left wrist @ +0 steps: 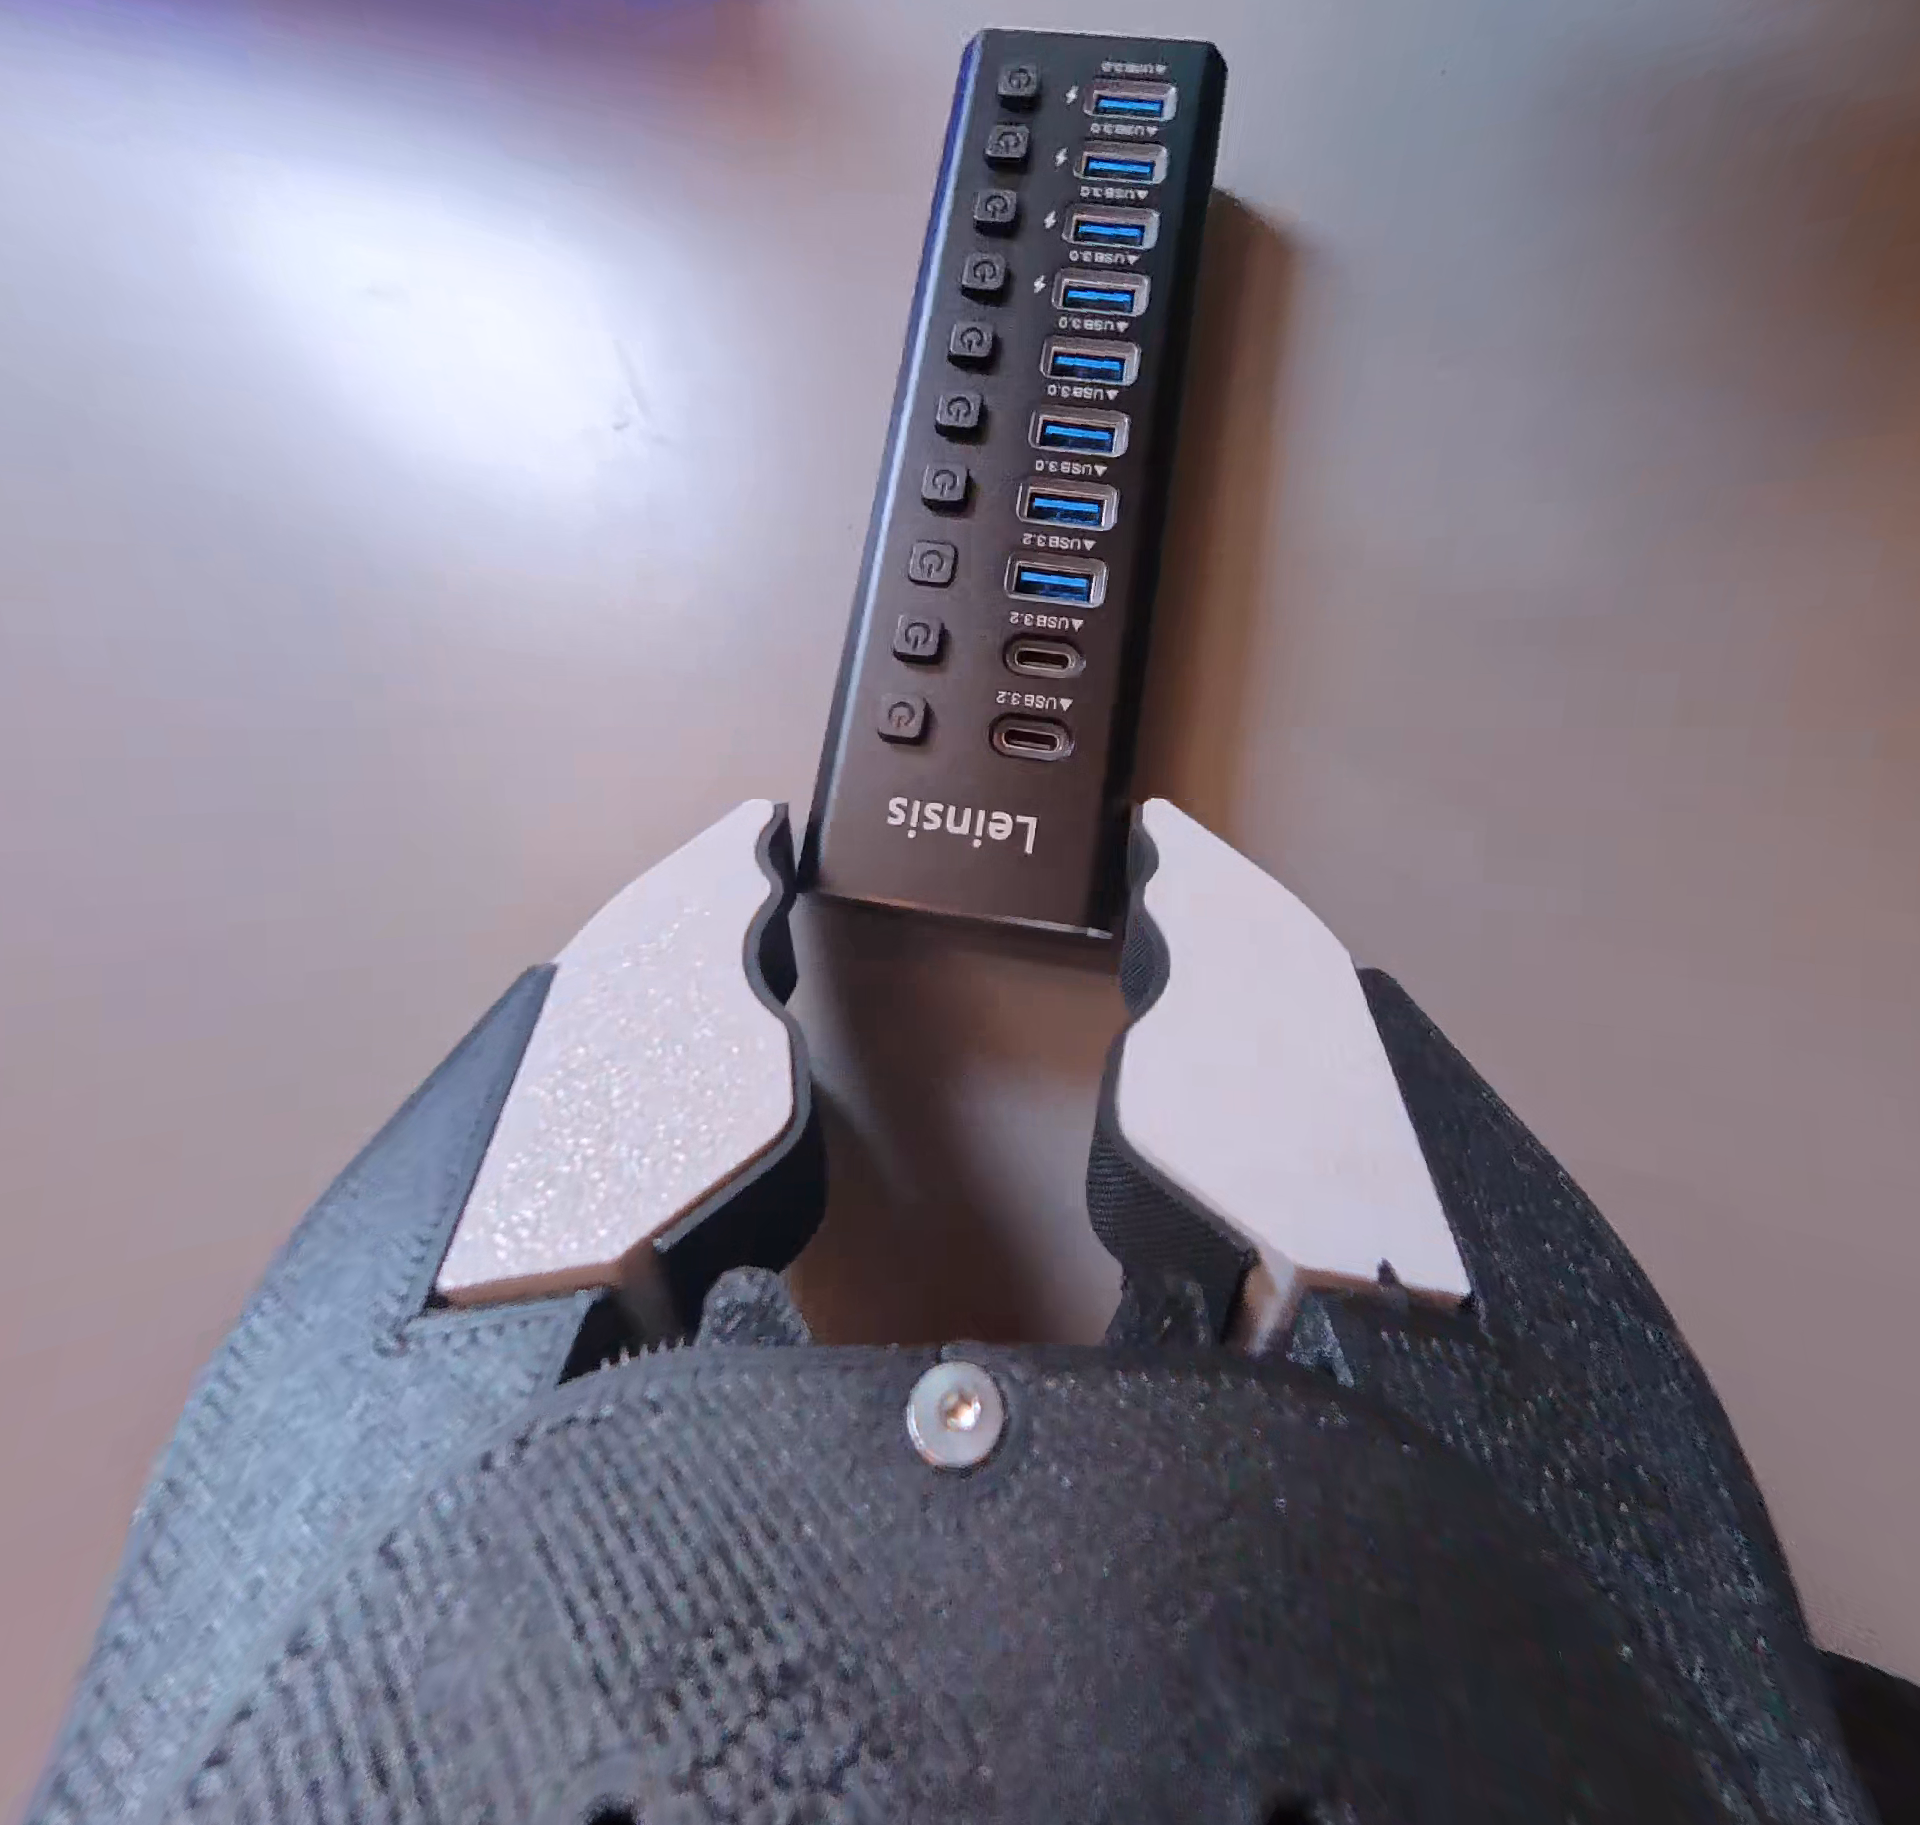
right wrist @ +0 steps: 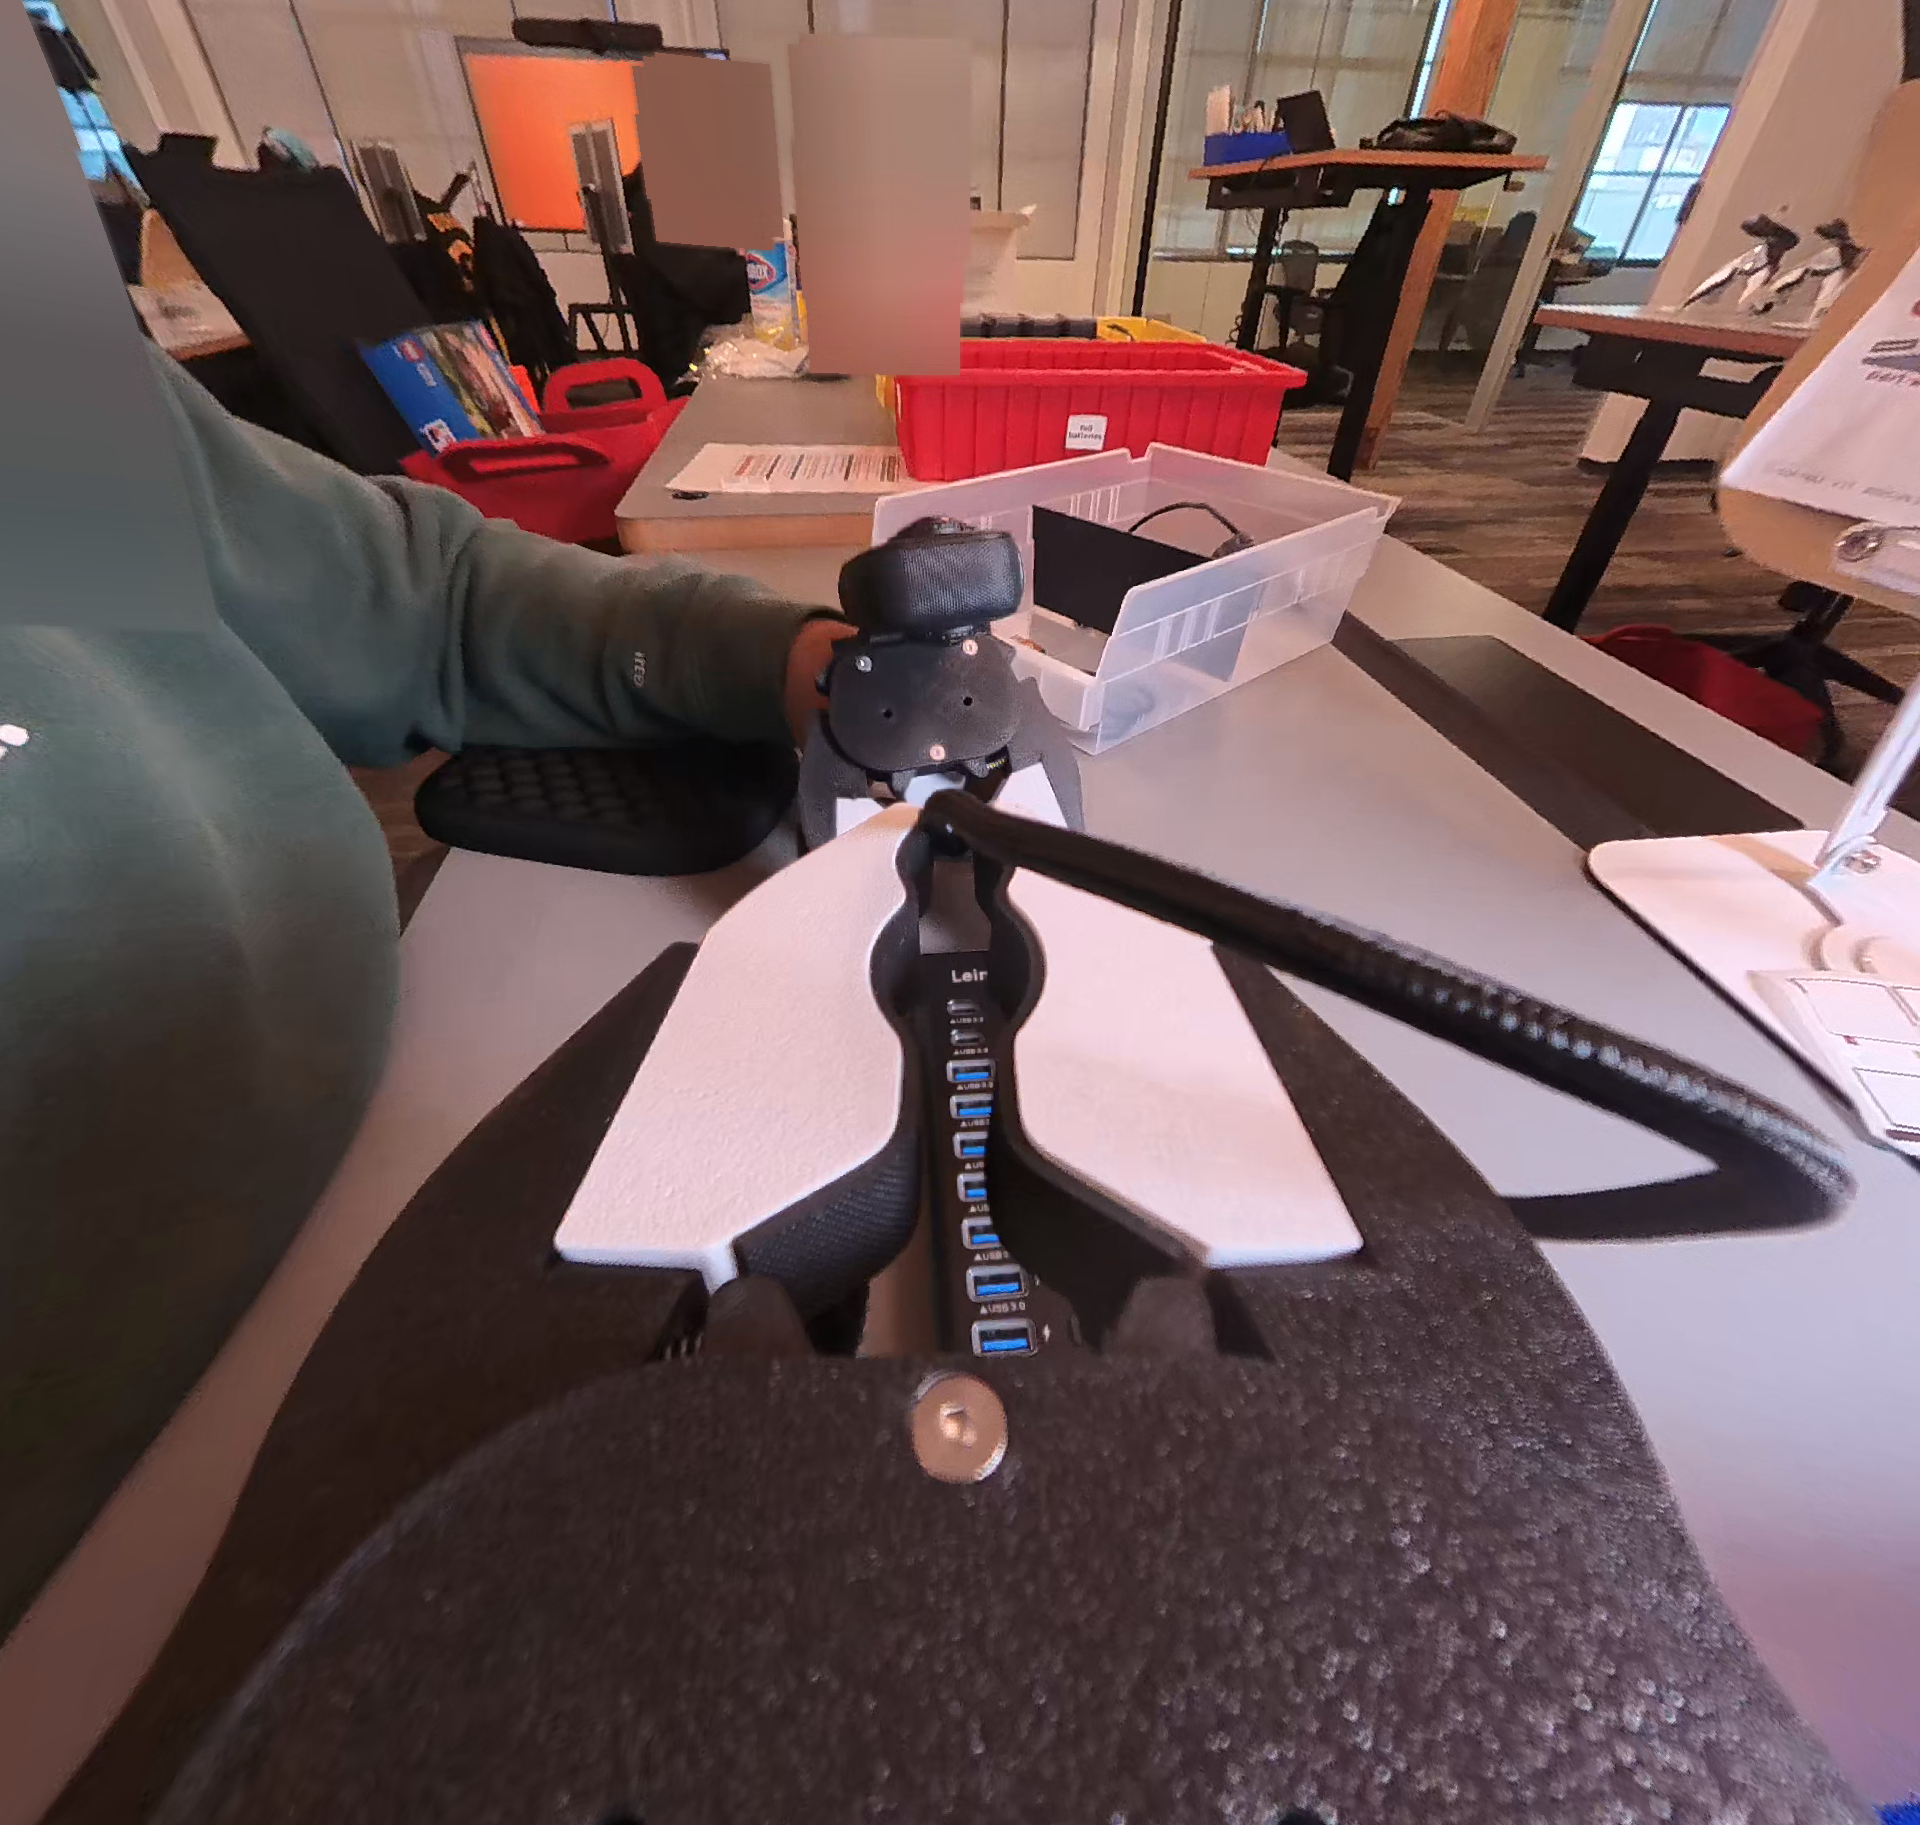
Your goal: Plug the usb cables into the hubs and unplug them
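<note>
Right now the hub [left wrist: 1023, 466] lies flat on the grey table [left wrist: 1507, 632], long axis running straight away from the left gripper [left wrist: 961, 856], ports facing up, all empty as far as visible. Left gripper clamps the hub's near end, one finger on each long side. Right gripper [right wrist: 951, 866] sits at the opposite end, above the hub [right wrist: 977, 1152], looking back along its length toward the left gripper [right wrist: 935, 736]. Its jaws are nearly closed on a black braided cable [right wrist: 1455, 996] near the plug end; the plug itself is hidden between the fingers. Cable loops off to the right. Judgement: plugging step, right gripper nearer the ports, plug must come down onto the port row. Room: open office with a clear bin [right wrist: 1164, 570], red bin [right wrist: 1091, 404], desks behind. A green sleeve [right wrist: 468, 632] reaches to the left gripper.
</note>
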Tool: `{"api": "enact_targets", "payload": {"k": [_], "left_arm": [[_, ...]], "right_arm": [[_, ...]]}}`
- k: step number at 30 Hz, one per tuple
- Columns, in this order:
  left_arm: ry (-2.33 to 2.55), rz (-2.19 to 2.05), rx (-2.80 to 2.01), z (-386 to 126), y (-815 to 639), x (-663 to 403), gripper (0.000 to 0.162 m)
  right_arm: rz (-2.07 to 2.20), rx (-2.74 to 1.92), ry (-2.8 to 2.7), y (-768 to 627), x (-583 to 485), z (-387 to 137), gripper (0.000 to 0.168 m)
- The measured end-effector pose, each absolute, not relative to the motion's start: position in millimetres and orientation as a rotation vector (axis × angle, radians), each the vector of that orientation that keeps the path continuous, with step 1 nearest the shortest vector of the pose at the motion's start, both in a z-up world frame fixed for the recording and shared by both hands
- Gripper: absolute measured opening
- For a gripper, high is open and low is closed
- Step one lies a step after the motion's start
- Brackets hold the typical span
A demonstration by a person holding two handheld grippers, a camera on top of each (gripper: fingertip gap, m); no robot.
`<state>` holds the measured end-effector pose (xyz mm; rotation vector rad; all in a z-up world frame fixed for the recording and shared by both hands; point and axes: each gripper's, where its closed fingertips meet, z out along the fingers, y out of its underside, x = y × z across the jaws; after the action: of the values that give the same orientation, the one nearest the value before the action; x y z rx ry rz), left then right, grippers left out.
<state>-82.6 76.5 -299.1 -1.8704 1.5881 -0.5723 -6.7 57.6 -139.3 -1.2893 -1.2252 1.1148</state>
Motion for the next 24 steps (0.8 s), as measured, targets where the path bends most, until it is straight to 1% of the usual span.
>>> {"api": "enact_targets", "payload": {"k": [4,10,14,19,24], "left_arm": [[1.605,-0.54,-1.841,-296,77,-82,0.061],[1.509,-0.582,-1.727,-251,74,-74,0.061],[1.497,-0.624,-1.7,-240,68,-71,0.06],[1.56,-0.613,-1.679,-244,62,-72,0.06],[1.713,-0.66,-1.704,-269,46,-77,0.06]], "right_arm": [[1.07,-1.315,-1.227,63,0,-139,0.008],[0.966,-1.366,-1.273,68,12,-139,0.008],[0.966,-1.367,-1.296,64,11,-141,0.008],[0.948,-1.421,-1.354,65,4,-163,0.008],[0.862,-1.666,-1.392,80,20,-195,0.008]]}}
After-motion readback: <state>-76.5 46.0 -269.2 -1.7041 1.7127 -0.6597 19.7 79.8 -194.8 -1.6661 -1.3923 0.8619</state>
